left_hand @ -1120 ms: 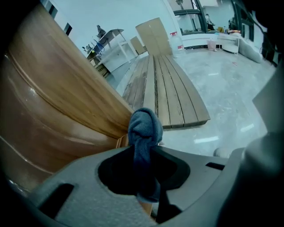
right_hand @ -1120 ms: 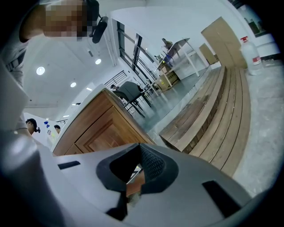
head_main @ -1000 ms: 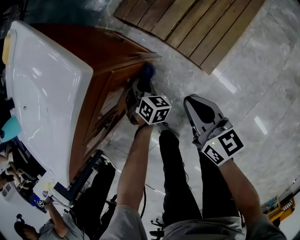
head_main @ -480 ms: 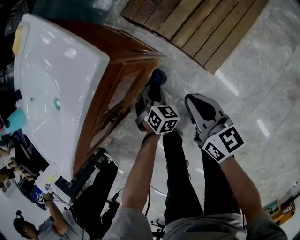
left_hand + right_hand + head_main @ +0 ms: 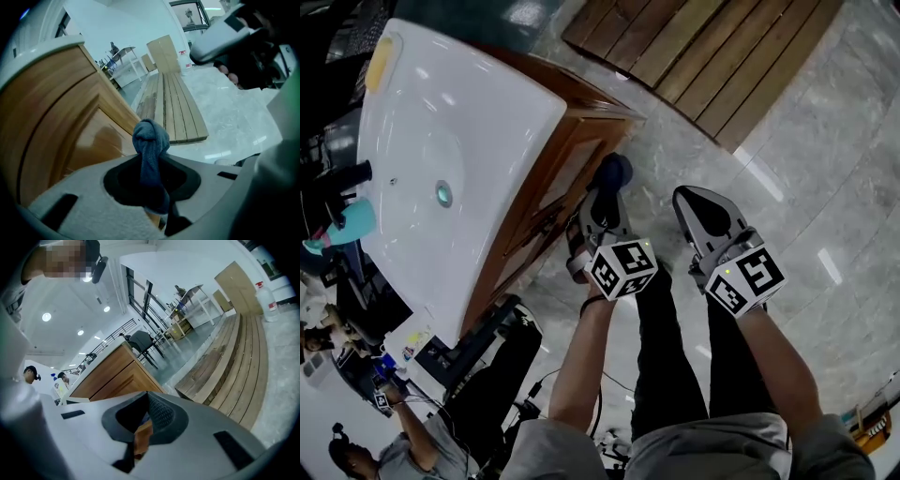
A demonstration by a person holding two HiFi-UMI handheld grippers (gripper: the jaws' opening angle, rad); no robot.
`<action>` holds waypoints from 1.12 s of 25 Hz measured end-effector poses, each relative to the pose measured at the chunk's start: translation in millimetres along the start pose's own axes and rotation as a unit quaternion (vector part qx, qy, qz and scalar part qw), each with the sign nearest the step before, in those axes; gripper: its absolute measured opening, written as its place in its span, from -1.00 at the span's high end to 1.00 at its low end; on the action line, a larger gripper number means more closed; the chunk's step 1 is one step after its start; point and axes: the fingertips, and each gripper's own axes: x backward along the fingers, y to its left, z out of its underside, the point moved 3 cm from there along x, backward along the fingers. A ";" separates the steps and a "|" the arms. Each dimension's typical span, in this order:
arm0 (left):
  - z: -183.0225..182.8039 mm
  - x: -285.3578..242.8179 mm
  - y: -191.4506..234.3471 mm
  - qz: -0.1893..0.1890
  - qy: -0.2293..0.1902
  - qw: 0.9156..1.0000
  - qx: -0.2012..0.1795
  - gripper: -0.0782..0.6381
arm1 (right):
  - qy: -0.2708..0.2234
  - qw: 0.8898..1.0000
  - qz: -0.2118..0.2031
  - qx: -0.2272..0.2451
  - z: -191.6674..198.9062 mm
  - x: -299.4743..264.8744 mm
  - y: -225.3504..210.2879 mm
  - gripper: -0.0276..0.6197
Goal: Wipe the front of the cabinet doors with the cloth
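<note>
Currently the left gripper (image 5: pixel 602 195) has its fingers clenched on the blue cloth (image 5: pixel 150 143) near the wooden cabinet door (image 5: pixel 546 192) under the white sink (image 5: pixel 478 122); the right gripper (image 5: pixel 701 208) keeps its fingers closed.

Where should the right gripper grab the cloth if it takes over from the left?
Probably the bunched blue end of the cloth, which pokes out beyond the left gripper. Come from the front, opposite those jaws; the rest is pinched between them.
</note>
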 end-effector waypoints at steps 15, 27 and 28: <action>-33.8 81.2 77.5 -0.085 -0.040 0.993 -0.078 0.54 | -0.011 1.000 -0.022 -0.005 -5.8 -16.3 44.7 0.88; -15.9 72.7 93.2 -0.106 -0.014 0.992 -0.066 0.54 | -0.013 1.000 -0.014 -0.012 -2.2 -19.3 36.9 0.88; -15.7 72.8 93.2 -0.107 -0.014 0.992 -0.065 0.54 | -0.012 1.000 -0.014 -0.011 -1.5 -18.9 36.2 0.88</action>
